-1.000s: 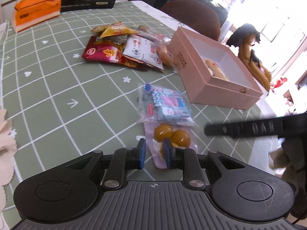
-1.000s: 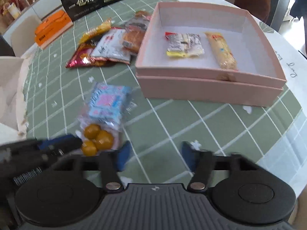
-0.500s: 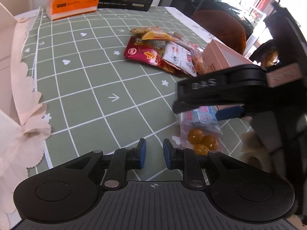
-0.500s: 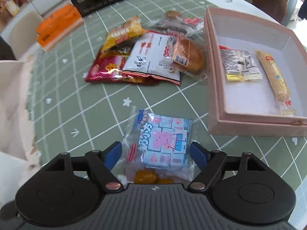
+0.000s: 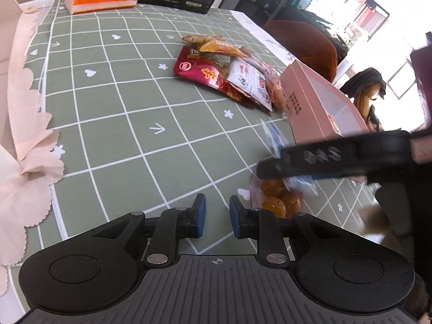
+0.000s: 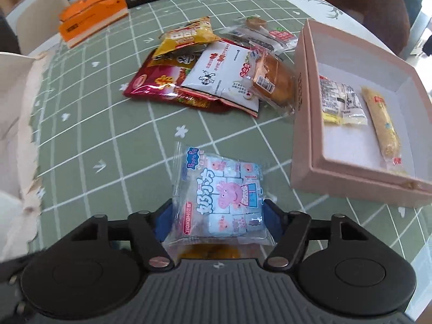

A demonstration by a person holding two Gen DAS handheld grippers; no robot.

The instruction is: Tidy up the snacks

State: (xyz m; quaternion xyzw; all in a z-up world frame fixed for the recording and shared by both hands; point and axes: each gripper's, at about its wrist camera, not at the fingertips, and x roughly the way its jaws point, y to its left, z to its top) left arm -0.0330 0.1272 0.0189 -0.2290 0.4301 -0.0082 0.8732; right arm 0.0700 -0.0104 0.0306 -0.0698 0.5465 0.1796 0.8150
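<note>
Right gripper (image 6: 217, 222) now straddles the blue snack packet (image 6: 221, 197), jaws just closing, pads at its sides. Pink box (image 6: 302, 135): right of it. Packet: near-square, top edge pointing away. Left gripper (image 5: 217, 217): nearly closed, empty.

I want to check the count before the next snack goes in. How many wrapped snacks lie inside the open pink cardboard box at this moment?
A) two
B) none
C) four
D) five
A: the right wrist view shows only a clear packet with a yellow end and a long golden stick in clear wrap on the white floor of the open pink cardboard box.
</note>
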